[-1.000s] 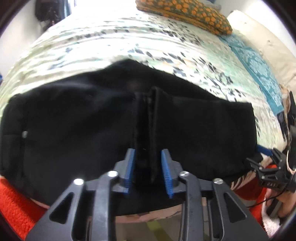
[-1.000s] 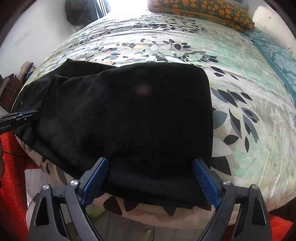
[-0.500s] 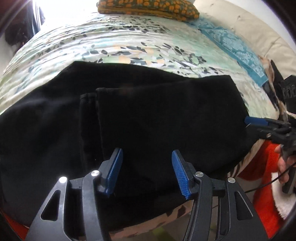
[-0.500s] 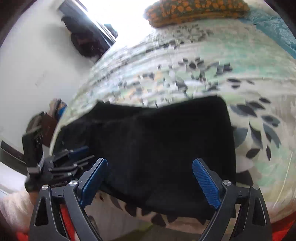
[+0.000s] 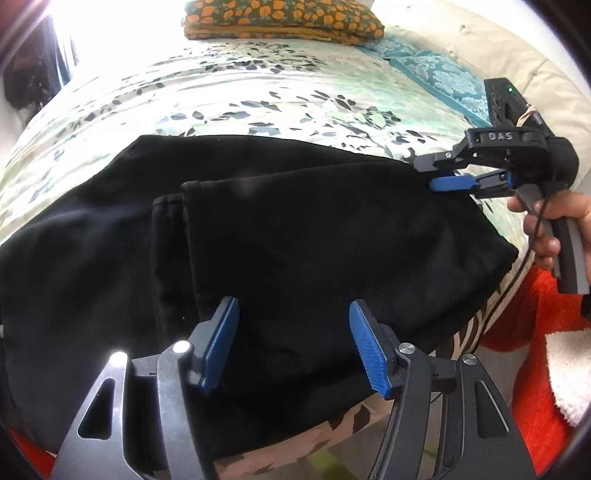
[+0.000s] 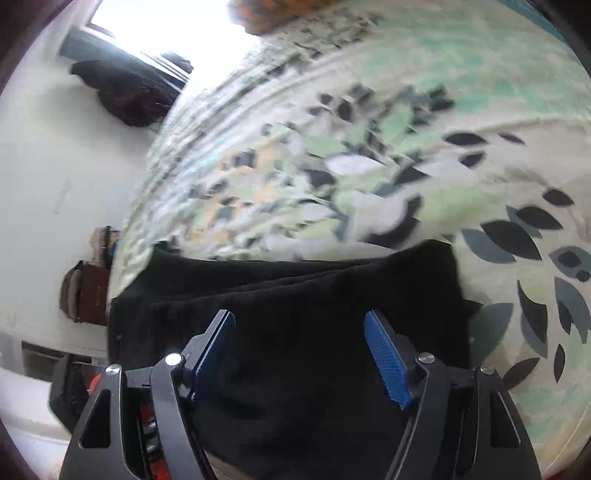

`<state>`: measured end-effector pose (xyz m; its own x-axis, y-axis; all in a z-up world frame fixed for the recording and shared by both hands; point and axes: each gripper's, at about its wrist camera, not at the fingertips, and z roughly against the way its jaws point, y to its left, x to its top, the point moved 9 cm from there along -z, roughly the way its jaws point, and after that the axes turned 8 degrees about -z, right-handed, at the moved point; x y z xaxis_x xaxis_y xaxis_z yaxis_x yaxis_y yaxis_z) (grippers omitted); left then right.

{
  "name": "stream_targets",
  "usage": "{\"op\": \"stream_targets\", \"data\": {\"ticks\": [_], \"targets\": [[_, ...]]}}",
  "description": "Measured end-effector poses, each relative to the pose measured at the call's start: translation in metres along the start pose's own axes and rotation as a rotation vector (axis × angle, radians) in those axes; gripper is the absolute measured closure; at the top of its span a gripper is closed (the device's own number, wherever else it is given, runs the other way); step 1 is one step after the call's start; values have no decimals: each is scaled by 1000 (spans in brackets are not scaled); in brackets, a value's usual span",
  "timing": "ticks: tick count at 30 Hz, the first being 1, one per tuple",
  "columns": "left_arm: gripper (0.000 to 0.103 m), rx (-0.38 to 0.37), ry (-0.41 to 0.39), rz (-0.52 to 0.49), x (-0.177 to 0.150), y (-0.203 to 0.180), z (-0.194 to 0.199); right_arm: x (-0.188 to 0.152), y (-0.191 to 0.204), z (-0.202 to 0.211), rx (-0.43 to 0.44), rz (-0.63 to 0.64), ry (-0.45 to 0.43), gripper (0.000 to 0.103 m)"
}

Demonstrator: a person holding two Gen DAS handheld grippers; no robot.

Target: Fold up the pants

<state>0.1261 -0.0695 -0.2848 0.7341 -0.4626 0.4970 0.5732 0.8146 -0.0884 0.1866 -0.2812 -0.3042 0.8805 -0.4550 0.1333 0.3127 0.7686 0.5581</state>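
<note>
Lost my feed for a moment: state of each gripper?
Left gripper: open, holding nothing, over the black pants.
Right gripper: open, holding nothing, over them too.

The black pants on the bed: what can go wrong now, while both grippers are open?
1. The pants lie at the near edge of the bed; a pull could slide them off.
2. The left gripper and the right gripper hold nothing, so the folded layer may shift.
3. A gripper may pinch only the top layer and undo the fold.

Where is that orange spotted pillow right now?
In the left wrist view, the dark pillow with orange spots lies at the far end of the leaf-patterned bedspread, well beyond the folded black pants.
</note>
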Motion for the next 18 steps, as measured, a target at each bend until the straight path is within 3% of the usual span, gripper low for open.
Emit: {"op": "stream_targets", "data": {"ticks": [1,2,3,4,6,8,10,11,14,18], "targets": [[38,-3,-3,0,-1,-1,2,3,-9,2,7,-26,-12,63],[38,-4,-6,0,-2,-1,4,3,-11,10,3,-27,-31,63],[38,-6,-8,2,-3,-1,5,3,-11,22,-44,10,-57,56],[36,-9,-10,0,-3,-2,5,-2,-8,35,-115,84,-84,43],[33,-16,-6,-3,-1,-4,3,-25,6,51,-175,254,-91,37],[32,-15,2,-7,1,-5,0,-56,7,52,-240,396,-29,37],[32,-29,5,-4,2,-6,0,-76,-31,48,-449,479,22,37],[32,-39,4,2,2,-7,1,-78,-55,52,-512,454,12,34],[32,-52,-7,31,2,-4,8,-71,-95,91,-446,179,-82,30],[32,-55,-35,89,6,9,18,-64,-86,118,-374,147,-172,30]]}}
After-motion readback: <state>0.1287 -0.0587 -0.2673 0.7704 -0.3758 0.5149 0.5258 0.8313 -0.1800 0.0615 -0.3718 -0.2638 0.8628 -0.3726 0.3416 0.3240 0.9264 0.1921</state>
